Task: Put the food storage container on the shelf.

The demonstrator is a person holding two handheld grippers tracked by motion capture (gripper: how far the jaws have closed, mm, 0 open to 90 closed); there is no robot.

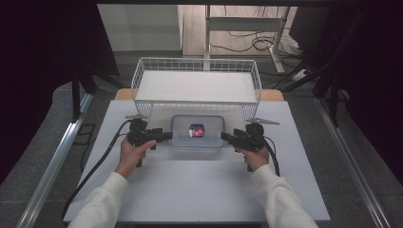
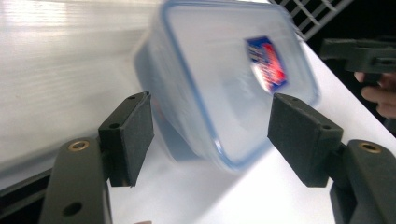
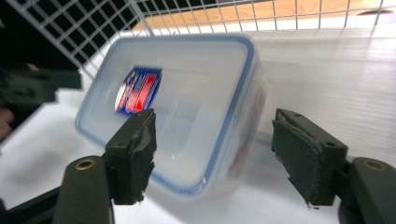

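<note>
The plastic box [image 1: 197,132] sits on the table [image 1: 199,190] before the wire basket [image 1: 196,85]. The left gripper [image 1: 166,136] and right gripper [image 1: 224,137] flank its ends, jaws wide and off it.

I see the lidded plastic container [image 1: 197,131] on the table [image 1: 190,190], just in front of the wire basket [image 1: 196,85]. My left gripper [image 1: 167,136] sits at its left end, my right gripper [image 1: 225,137] at its right end, facing each other.

White wire basket [image 1: 196,64] at the far edge of the grey table [image 1: 190,190], cables [image 1: 247,45] on the floor beyond
</note>
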